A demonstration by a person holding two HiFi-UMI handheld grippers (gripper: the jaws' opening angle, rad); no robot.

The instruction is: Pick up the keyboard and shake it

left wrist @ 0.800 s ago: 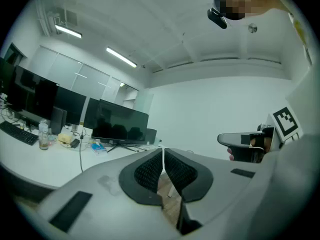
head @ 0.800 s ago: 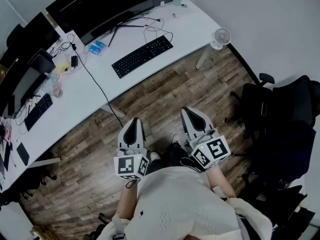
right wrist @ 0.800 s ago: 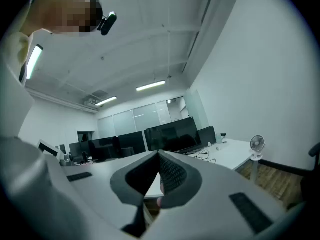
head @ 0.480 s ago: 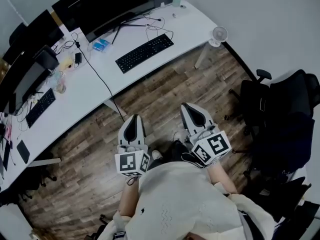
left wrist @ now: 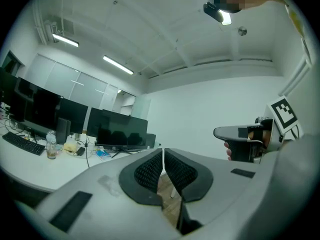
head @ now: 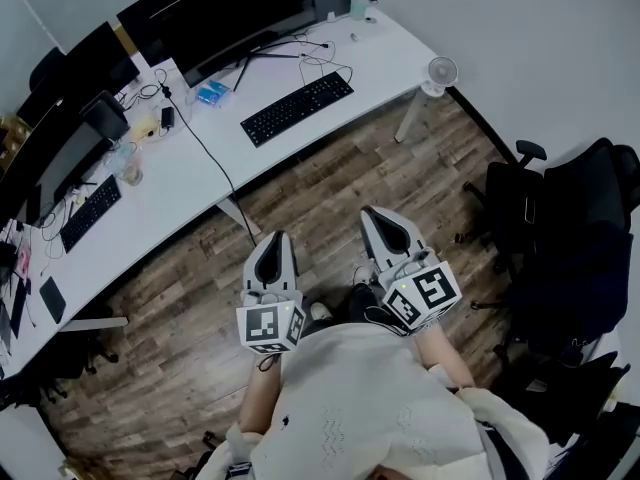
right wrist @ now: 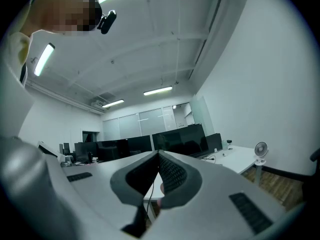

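A black keyboard (head: pixel 297 108) lies on the white desk (head: pixel 380 53) in front of a wide dark monitor (head: pixel 225 8), far ahead of both grippers. My left gripper (head: pixel 272 240) and right gripper (head: pixel 377 216) hang side by side over the wooden floor, close to my body and well short of the desk. The left gripper (left wrist: pixel 163 152) is shut with its pads together and nothing between them. The right gripper (right wrist: pixel 158 155) is also shut and empty. The keyboard does not show clearly in either gripper view.
A second black keyboard (head: pixel 90 213) lies on the left desk, near a glass (head: pixel 128 172) and cables. A small white fan (head: pixel 442 71) stands at the desk's right end. Black office chairs (head: pixel 570 238) stand to the right. Wooden floor (head: pixel 330 183) lies between me and the desk.
The head view has shifted slightly, so the desk and keyboard sit a little further right in the picture. Both grippers stay shut in about the same place.
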